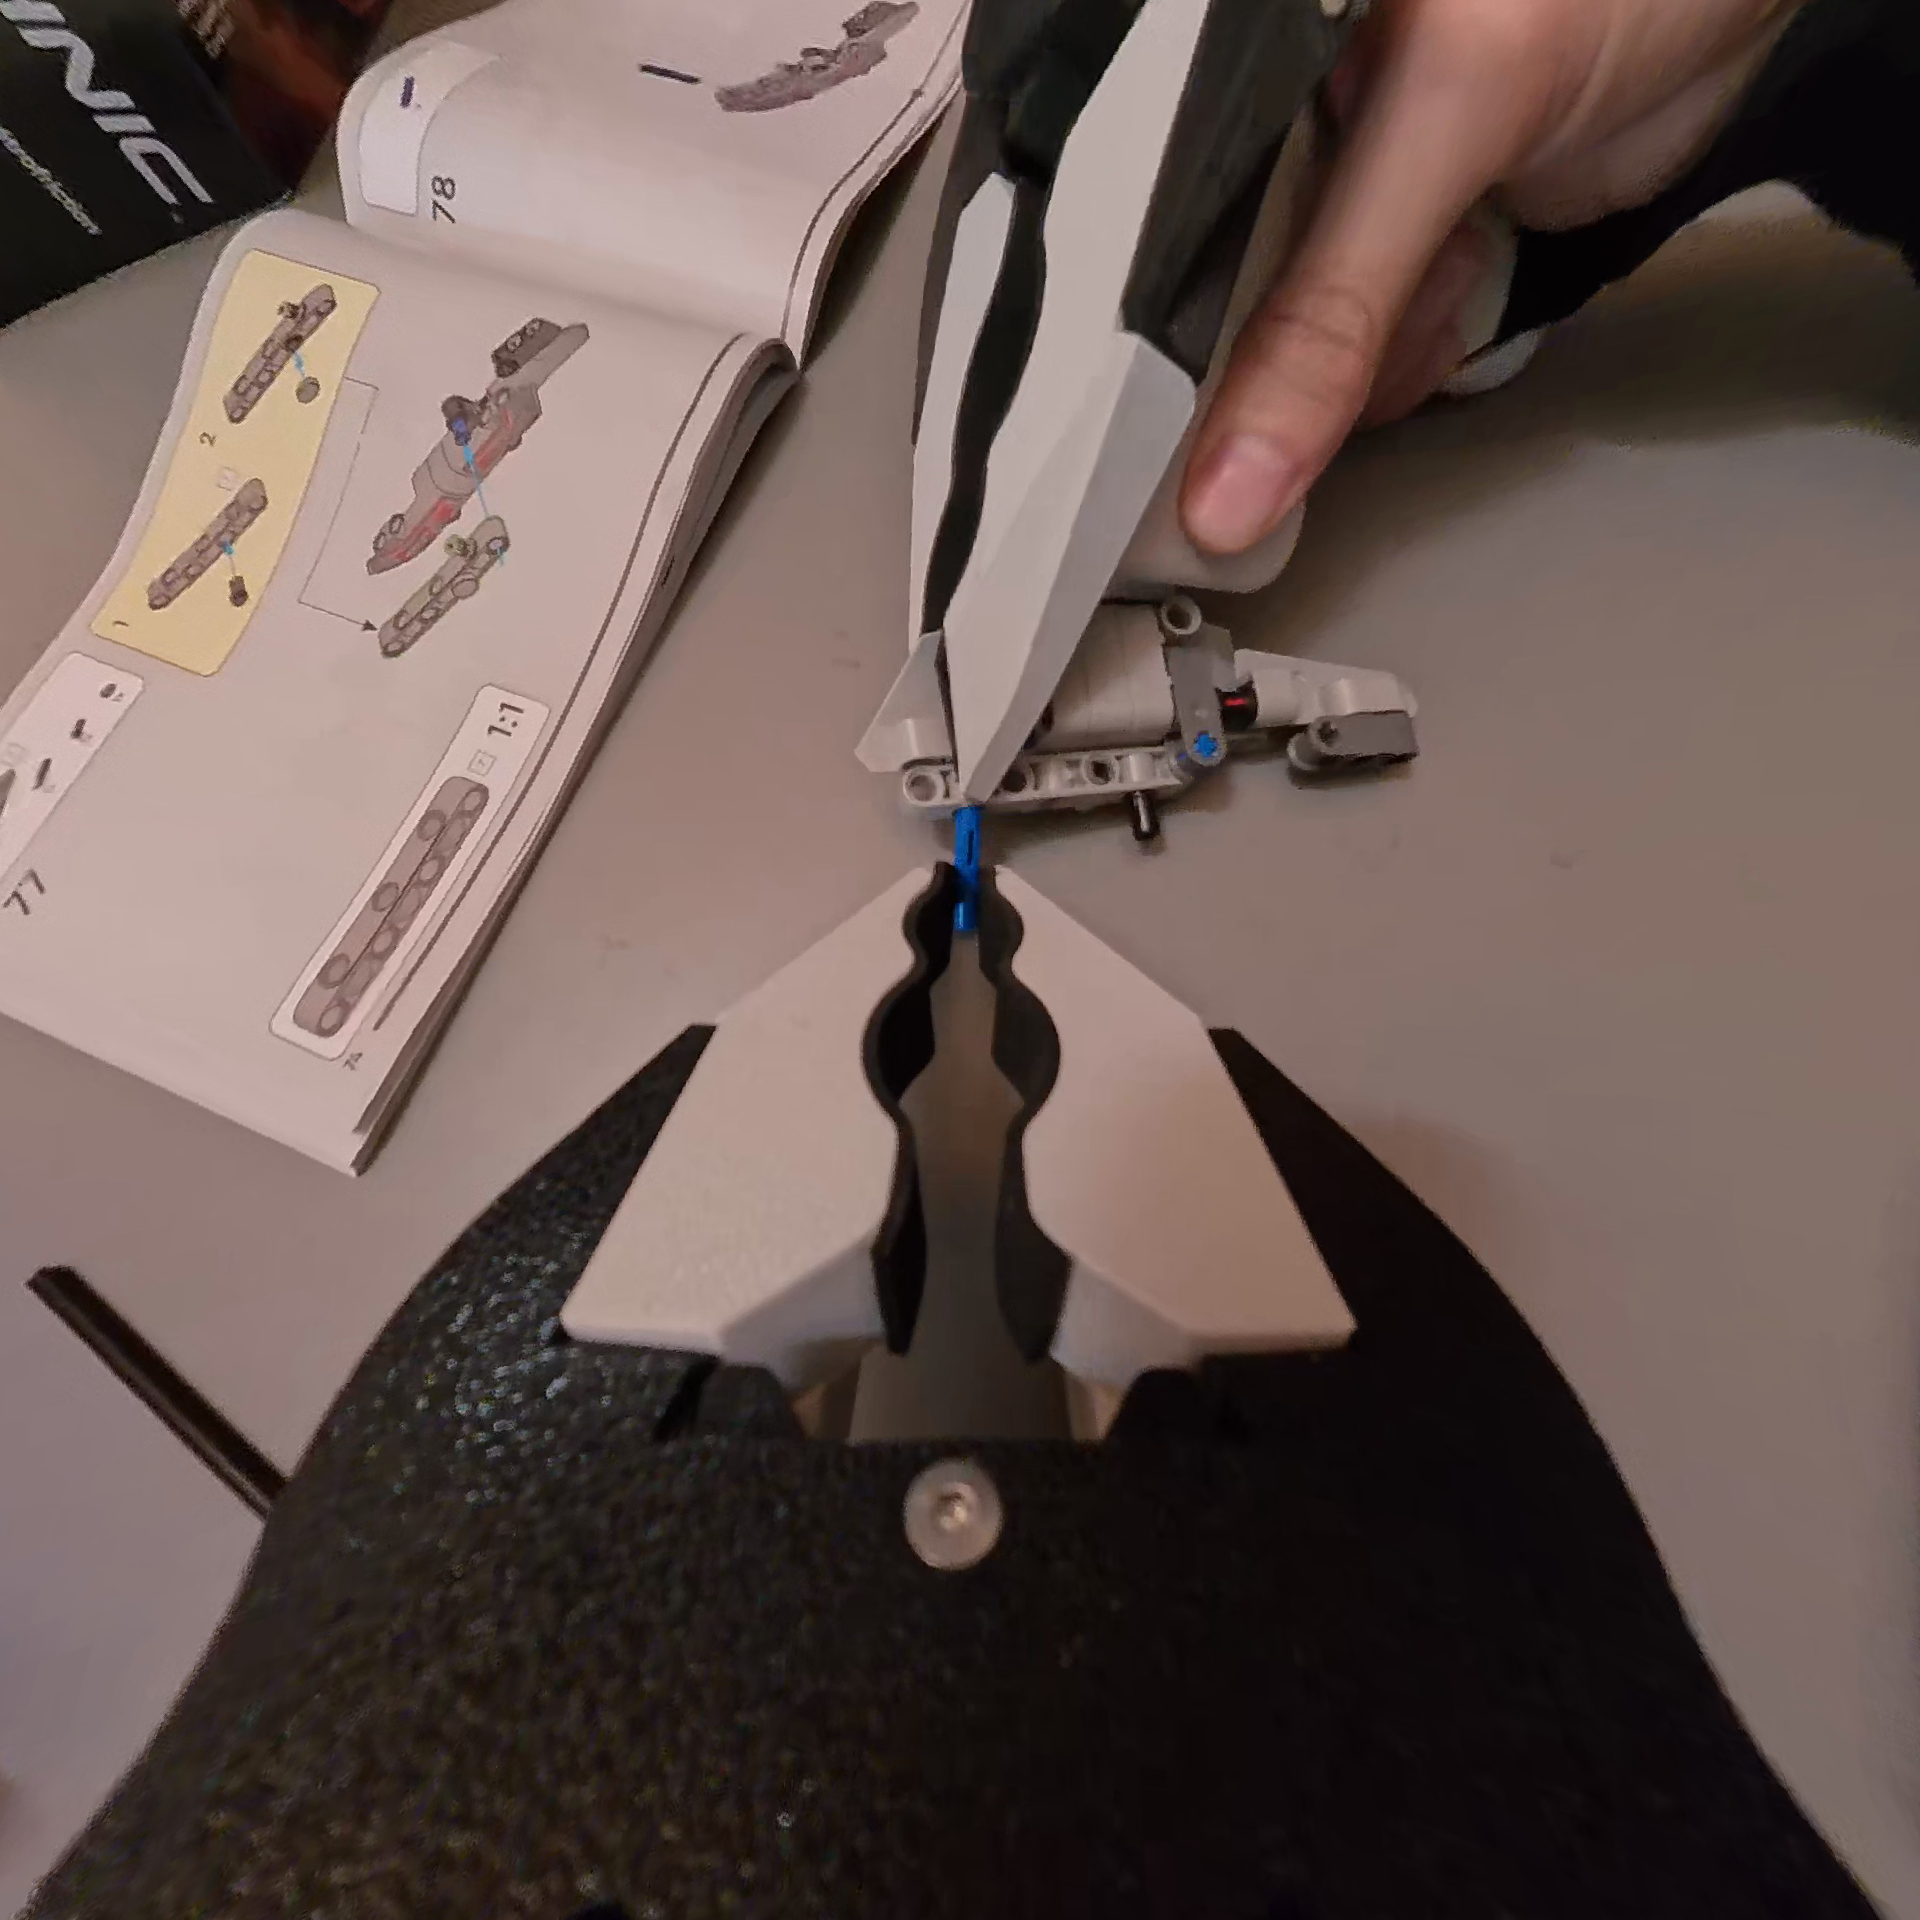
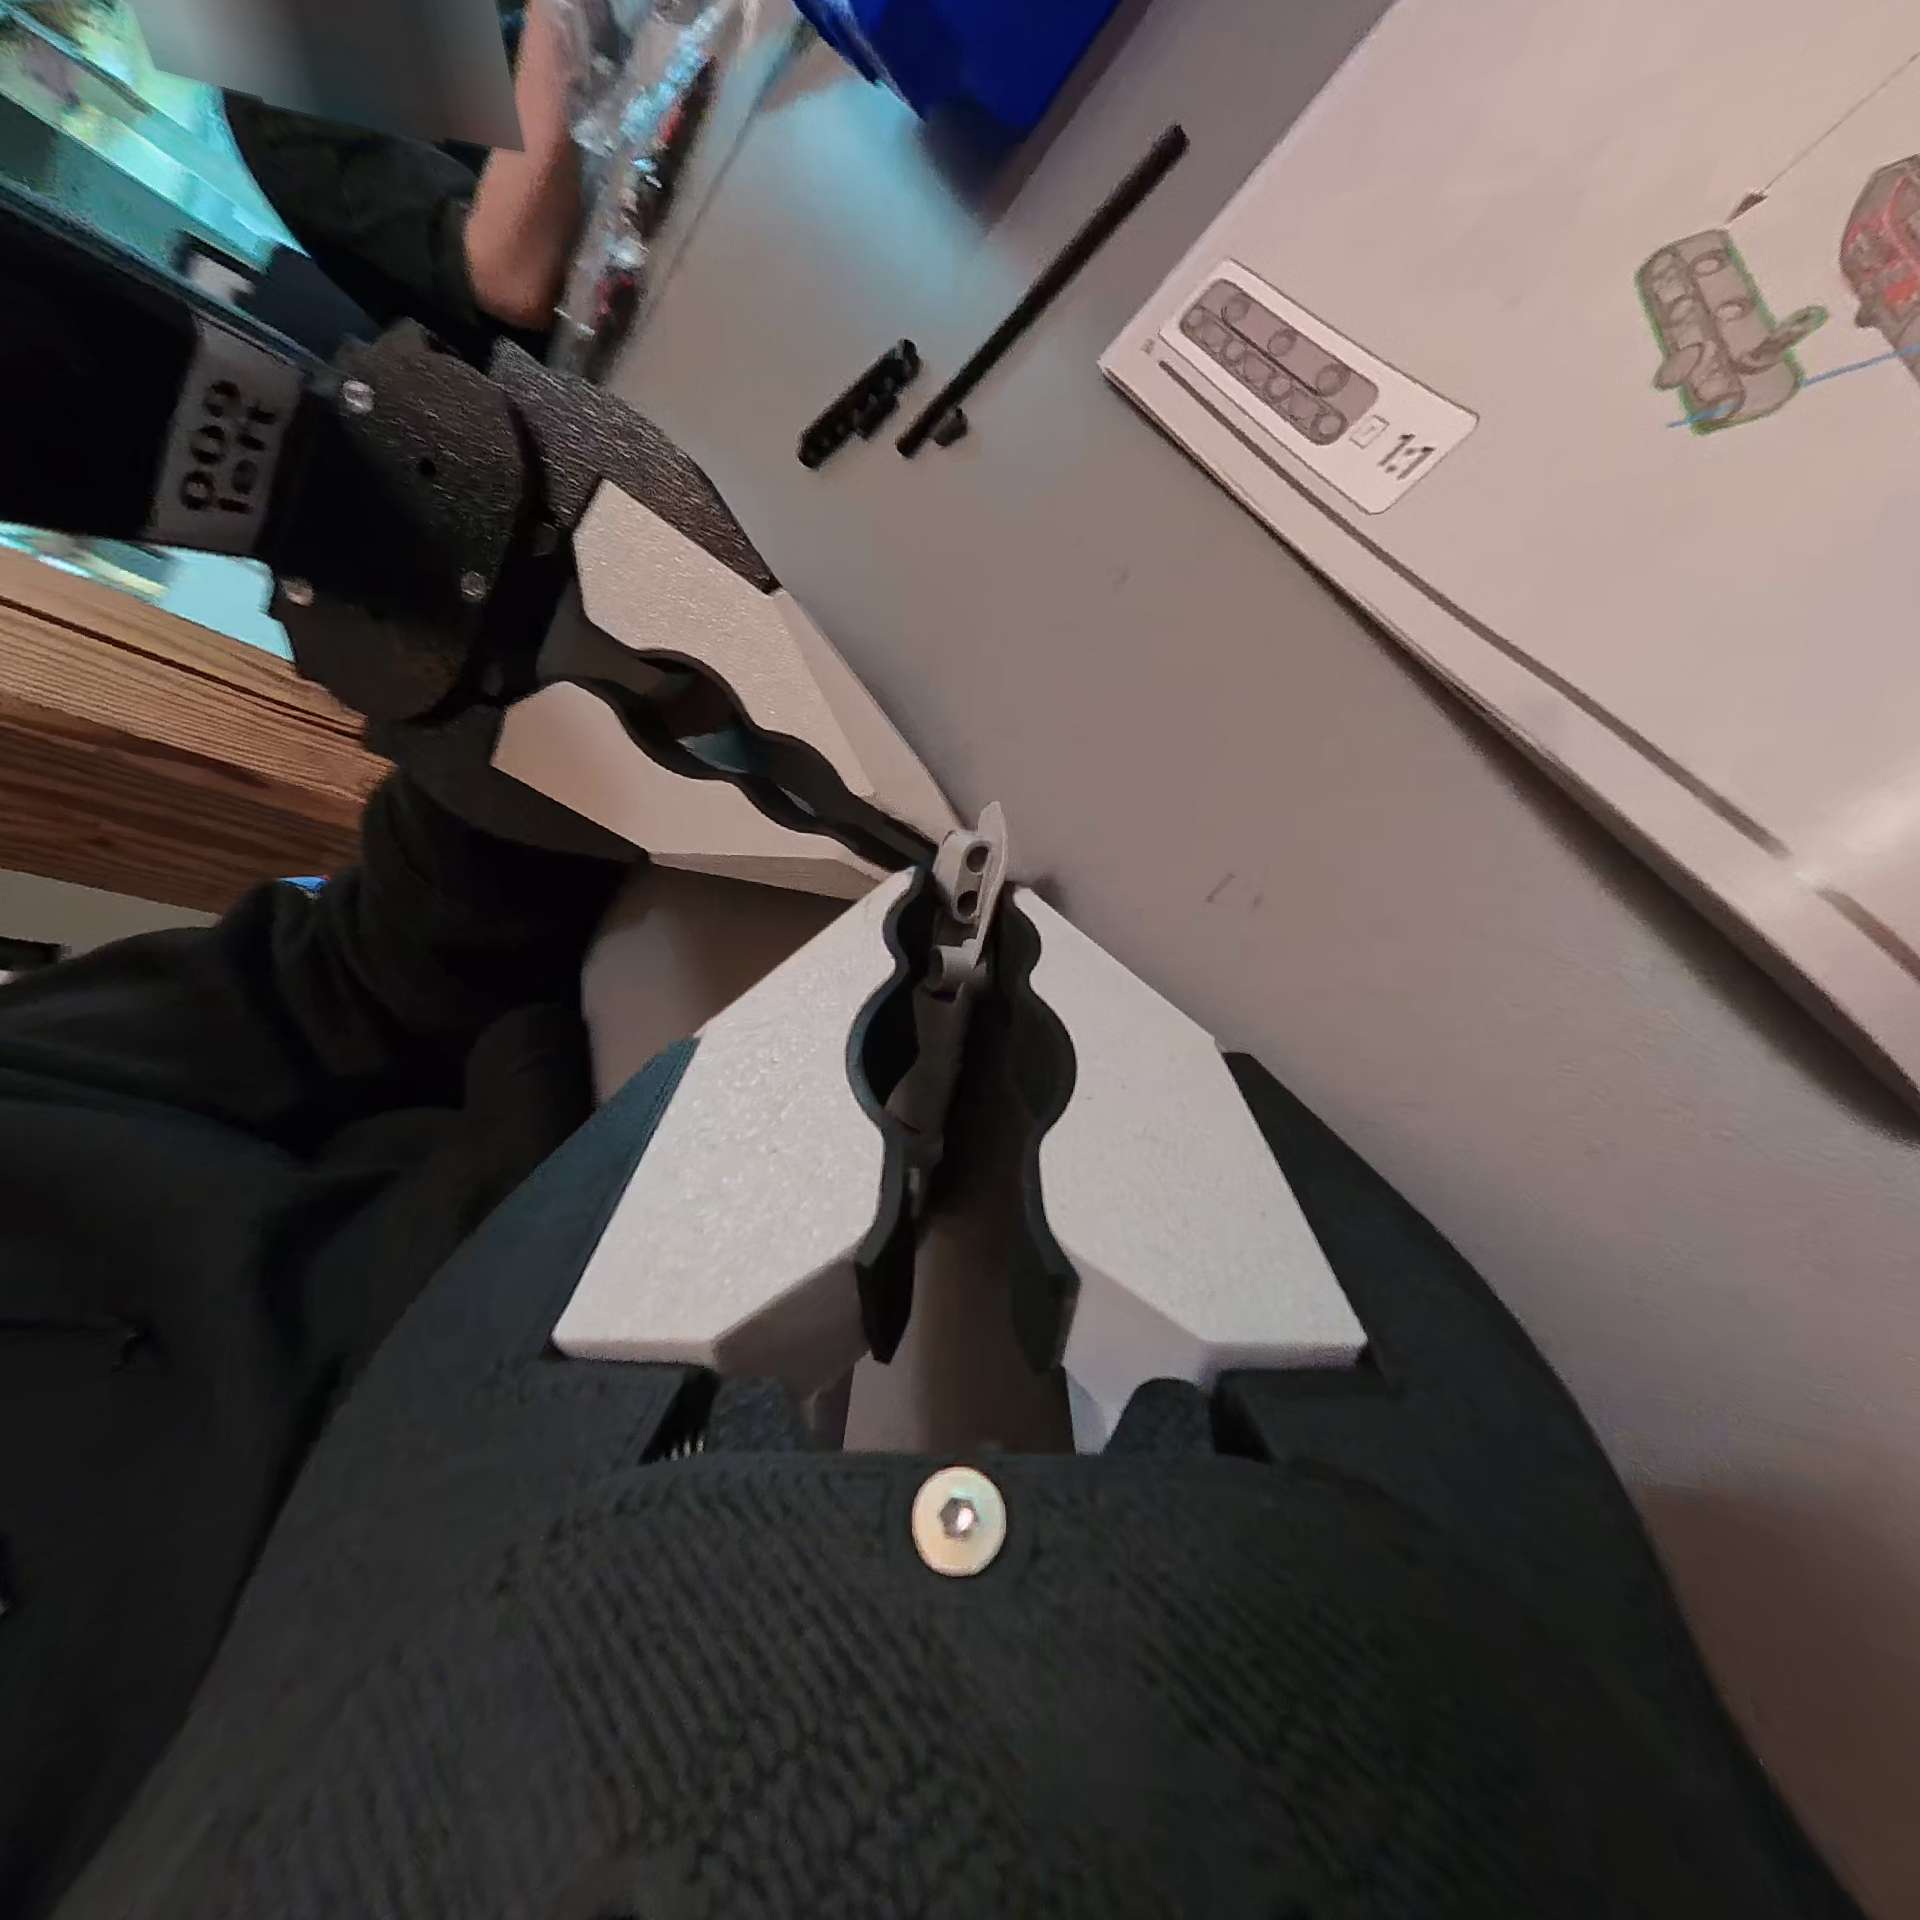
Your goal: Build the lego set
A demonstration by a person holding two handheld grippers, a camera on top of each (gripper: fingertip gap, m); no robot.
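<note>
Two tongs work one joint: left tongs (image 1: 966, 899) clamped on the blue pin (image 1: 967, 852), at 12 o'clock; right tongs (image 2: 961, 914) clamped on the grey assembly (image 1: 1132, 717) on the surface (image 1: 1558, 1039); parts light, rigid, likely slippery; grip pin mid-shaft.

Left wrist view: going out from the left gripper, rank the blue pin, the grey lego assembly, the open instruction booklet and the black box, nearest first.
1. Blue pin: pinched at the tips of the left gripper.
2. Grey lego assembly: just past the pin, held by the right gripper.
3. Instruction booklet: off to the left on the table.
4. Black box: far upper-left corner.
</note>
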